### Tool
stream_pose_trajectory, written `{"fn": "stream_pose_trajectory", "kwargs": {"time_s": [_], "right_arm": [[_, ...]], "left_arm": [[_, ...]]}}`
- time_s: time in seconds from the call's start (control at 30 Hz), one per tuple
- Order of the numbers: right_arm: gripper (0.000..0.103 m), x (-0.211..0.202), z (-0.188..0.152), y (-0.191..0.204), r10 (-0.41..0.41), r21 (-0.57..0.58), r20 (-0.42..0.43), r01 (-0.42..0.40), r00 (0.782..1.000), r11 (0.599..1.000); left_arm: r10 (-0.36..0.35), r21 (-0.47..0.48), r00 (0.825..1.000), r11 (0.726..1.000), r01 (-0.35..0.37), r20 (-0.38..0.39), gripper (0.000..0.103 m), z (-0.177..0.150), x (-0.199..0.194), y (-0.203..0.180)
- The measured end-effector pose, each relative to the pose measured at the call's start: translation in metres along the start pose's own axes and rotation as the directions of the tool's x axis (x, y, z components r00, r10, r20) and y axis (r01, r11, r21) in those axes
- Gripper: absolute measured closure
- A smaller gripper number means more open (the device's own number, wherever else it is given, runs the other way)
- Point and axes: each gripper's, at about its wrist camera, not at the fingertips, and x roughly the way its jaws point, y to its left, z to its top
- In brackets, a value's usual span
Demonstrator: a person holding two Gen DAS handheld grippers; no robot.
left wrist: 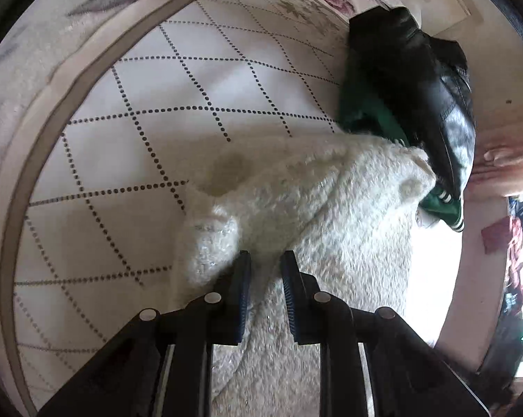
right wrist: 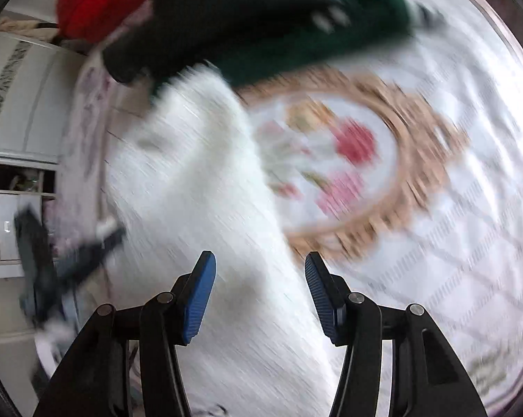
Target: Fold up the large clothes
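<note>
The fluffy white garment lies spread on the bed's quilted cover, which carries a dotted diamond pattern; its far end reaches the pile of a black leather jacket and a green garment with white-striped cuffs. Your left hand-held gripper sits right over the white fabric with its blue-padded jaws drawn close together; fuzzy cloth fills the narrow gap, but you cannot tell from this view whether the pads are actually pinching it. A bunched lump of the same garment sits just left of its fingers. Your right hand-held gripper is released, jaws wide apart, above the white garment, beside the cover's floral medallion. That view is heavily blurred. A red item lies past the dark pile
</note>
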Motion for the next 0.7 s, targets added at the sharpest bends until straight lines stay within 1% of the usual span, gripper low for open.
{"fn": "stream_pose_trajectory", "kwargs": {"time_s": [0.07, 0.13, 0.2, 0.23, 0.3, 0.33, 0.37, 0.4, 0.43, 0.47, 0.5, 0.53, 0.6, 0.63, 0.67, 0.7], "right_arm": [[0.047, 0.003, -0.019, -0.016, 0.02, 0.025, -0.041, -0.019, 0.999, 0.999], [0.047, 0.007, -0.036, -0.023, 0.065, 0.045, -0.073, -0.062, 0.995, 0.997], [0.047, 0.004, -0.056, -0.024, 0.101, 0.04, -0.106, -0.098, 0.989, 0.994], [0.047, 0.0, -0.065, -0.025, 0.105, 0.034, -0.114, -0.102, 0.988, 0.994], [0.047, -0.012, -0.082, -0.026, 0.116, 0.019, -0.133, -0.115, 0.984, 0.993], [0.046, -0.016, -0.087, -0.026, 0.12, 0.013, -0.137, -0.119, 0.983, 0.993], [0.041, -0.025, -0.097, -0.028, 0.116, -0.005, -0.144, -0.117, 0.983, 0.993], [0.037, -0.031, -0.104, -0.029, 0.095, -0.024, -0.149, -0.1, 0.984, 0.995], [0.027, -0.034, -0.11, -0.028, 0.073, -0.039, -0.154, -0.08, 0.985, 0.996], [0.018, -0.041, -0.121, -0.031, 0.026, -0.066, -0.163, -0.037, 0.986, 0.997], [0.016, -0.045, -0.131, -0.033, -0.001, -0.087, -0.175, -0.014, 0.985, 0.996], [0.016, -0.049, -0.141, -0.036, -0.024, -0.104, -0.192, 0.004, 0.981, 0.995], [0.015, -0.051, -0.159, -0.048, -0.056, -0.127, -0.226, 0.028, 0.972, 0.992], [0.013, -0.049, -0.169, -0.057, -0.067, -0.133, -0.248, 0.034, 0.966, 0.991], [0.012, -0.041, -0.172, -0.059, -0.07, -0.132, -0.264, 0.036, 0.962, 0.991], [0.012, -0.032, -0.181, -0.067, -0.07, -0.122, -0.288, 0.035, 0.955, 0.992]], "left_arm": [[0.001, 0.034, 1.0, 0.999, -0.002, 0.016, 0.086, -0.002, -0.013, -0.007], [-0.013, 0.067, 0.999, 0.998, 0.01, 0.041, 0.086, -0.012, -0.033, -0.016], [-0.03, 0.08, 0.998, 0.996, 0.026, 0.054, 0.086, -0.033, -0.057, -0.02], [-0.035, 0.075, 0.998, 0.997, 0.031, 0.057, 0.085, -0.045, -0.069, -0.022], [-0.036, 0.054, 0.998, 0.998, 0.033, 0.057, 0.07, -0.065, -0.083, -0.019], [-0.031, 0.035, 0.998, 0.999, 0.029, 0.061, 0.056, -0.081, -0.095, -0.016], [-0.013, 0.012, 0.998, 1.0, 0.012, 0.065, 0.053, -0.098, -0.106, -0.011], [0.017, -0.008, 0.997, 1.0, -0.016, 0.07, 0.053, -0.113, -0.115, -0.008], [0.054, -0.026, 0.996, 0.998, -0.052, 0.071, 0.053, -0.131, -0.122, -0.004], [0.093, -0.041, 0.993, 0.995, -0.091, 0.066, 0.053, -0.147, -0.128, 0.001], [0.121, -0.049, 0.991, 0.992, -0.119, 0.055, 0.053, -0.161, -0.13, 0.003], [0.157, -0.057, 0.987, 0.986, -0.155, 0.027, 0.053, -0.183, -0.132, 0.008], [0.191, -0.079, 0.98, 0.978, -0.195, -0.056, 0.053, -0.227, -0.125, 0.019], [0.198, -0.099, 0.976, 0.973, -0.207, -0.095, 0.053, -0.242, -0.119, 0.024], [0.188, -0.135, 0.972, 0.969, -0.207, -0.142, 0.053, -0.261, -0.109, 0.03], [0.175, -0.164, 0.971, 0.966, -0.201, -0.163, 0.053, -0.272, -0.102, 0.034]]}}
